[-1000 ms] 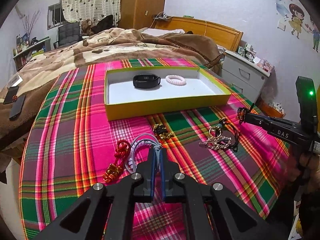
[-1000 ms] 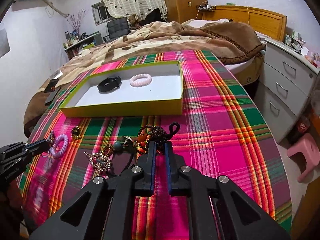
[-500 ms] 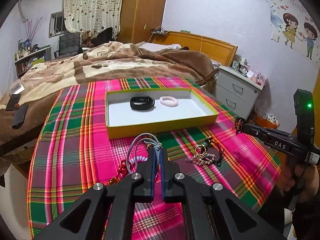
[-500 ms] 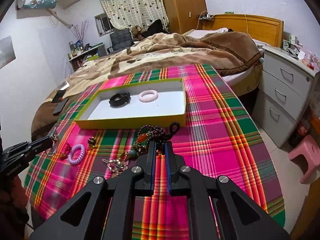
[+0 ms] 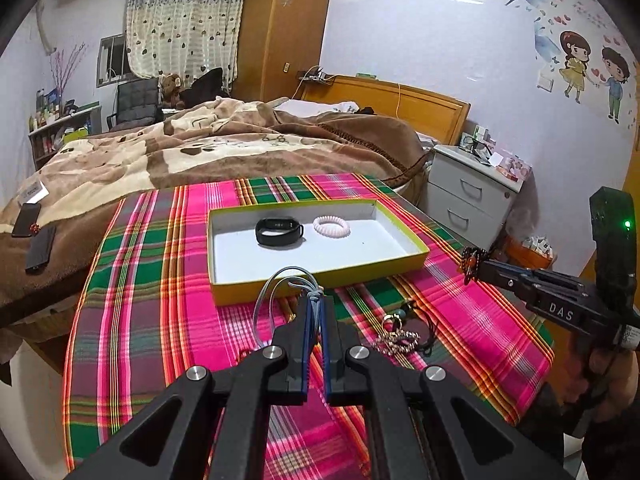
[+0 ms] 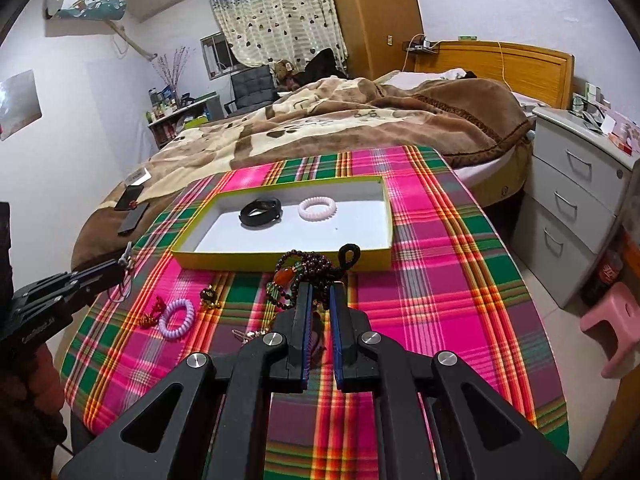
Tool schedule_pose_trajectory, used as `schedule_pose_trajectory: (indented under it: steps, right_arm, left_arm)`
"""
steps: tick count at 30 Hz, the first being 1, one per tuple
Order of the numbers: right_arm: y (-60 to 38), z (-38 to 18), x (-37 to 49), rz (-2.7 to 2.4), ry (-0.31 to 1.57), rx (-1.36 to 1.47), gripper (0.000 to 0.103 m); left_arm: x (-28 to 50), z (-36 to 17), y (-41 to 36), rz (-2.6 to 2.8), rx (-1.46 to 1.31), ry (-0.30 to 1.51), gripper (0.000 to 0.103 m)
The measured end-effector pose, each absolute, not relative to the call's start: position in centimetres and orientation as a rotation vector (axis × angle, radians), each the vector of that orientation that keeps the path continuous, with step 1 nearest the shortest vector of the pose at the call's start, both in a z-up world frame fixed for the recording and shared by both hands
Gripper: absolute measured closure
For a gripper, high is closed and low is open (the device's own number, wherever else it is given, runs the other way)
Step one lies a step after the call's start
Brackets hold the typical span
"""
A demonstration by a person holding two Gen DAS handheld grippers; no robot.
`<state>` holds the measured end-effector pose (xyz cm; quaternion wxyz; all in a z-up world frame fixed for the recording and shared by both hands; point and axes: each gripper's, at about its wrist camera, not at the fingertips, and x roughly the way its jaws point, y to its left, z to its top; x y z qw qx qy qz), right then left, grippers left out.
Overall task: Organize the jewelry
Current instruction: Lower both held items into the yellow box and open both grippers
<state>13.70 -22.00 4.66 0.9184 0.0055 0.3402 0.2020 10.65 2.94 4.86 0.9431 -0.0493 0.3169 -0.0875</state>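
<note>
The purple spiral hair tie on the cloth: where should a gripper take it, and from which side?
Grip one side of the purple spiral hair tie, coming from above with one finger inside the hole and one outside. It lies flat on the plaid cloth, so its band is low; the red knot charm crowds its left, so the right side seems freer.

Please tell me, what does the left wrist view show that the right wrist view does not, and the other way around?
Only the left wrist view shows the wall stickers and the metal charm piece clearly on the cloth. Only the right wrist view shows the purple coil band, the red knot piece and the pink stool. Both show the yellow box holding a black band and a pink coil band, the left gripper shut on a grey-blue cord, and the right gripper shut on a dark bead string.
</note>
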Motion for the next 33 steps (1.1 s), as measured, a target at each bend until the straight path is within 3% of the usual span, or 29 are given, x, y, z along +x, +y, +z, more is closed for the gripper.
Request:
schedule_pose_trajectory:
  steps: [19,33]
  right_arm:
    - [-19.0,4.2,21.0,0.417,0.721,-0.045,0.094]
    - [-17.6,1.2,29.9,0.364,0.799,-0.089,0.094]
  left_arm:
    - [19.9,4.8,4.7,-0.151,-0.060,0.639,0.099]
    - [29.3,0.9,6.9,-0.086,-0.038,0.731,0.099]
